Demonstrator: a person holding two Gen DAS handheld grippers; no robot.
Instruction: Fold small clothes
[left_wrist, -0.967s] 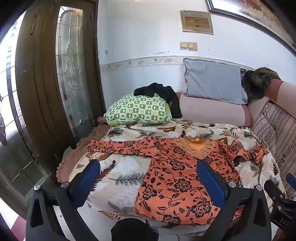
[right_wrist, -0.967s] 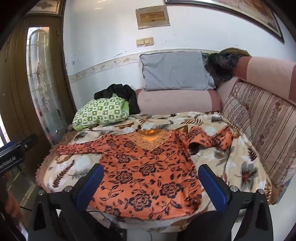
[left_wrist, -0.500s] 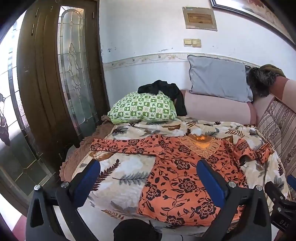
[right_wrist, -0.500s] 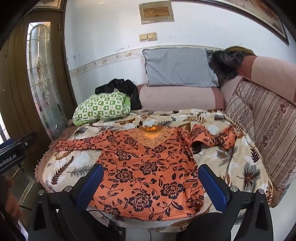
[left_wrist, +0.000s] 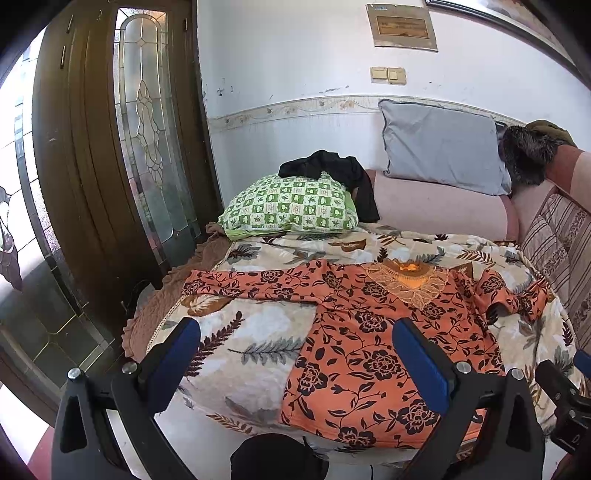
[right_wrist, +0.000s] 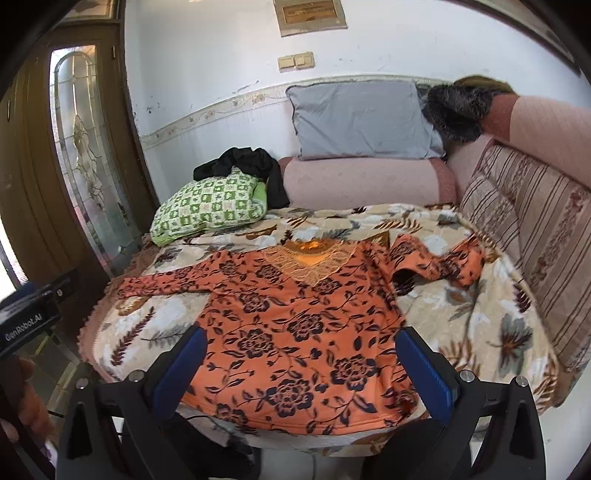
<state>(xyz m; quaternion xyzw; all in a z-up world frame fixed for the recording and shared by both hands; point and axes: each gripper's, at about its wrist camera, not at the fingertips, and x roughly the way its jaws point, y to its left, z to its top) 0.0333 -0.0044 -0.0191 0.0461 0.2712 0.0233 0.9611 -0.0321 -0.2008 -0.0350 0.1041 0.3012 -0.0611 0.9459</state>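
An orange top with dark flowers lies face up on a leaf-print blanket. Its left sleeve stretches out flat. Its right sleeve is crumpled near the sofa back. The hem hangs at the blanket's near edge. My left gripper is open and empty, above the near edge by the top's left side. My right gripper is open and empty, over the hem. Each gripper shows at the edge of the other's view.
A green checked pillow with a black garment on it lies at the back left. A grey cushion leans on the wall. A striped sofa back runs along the right. A wooden glass door stands at the left.
Both grippers have drifted slightly closer to the bed and the views shifted a little. The top has not moved. Both grippers stay open.
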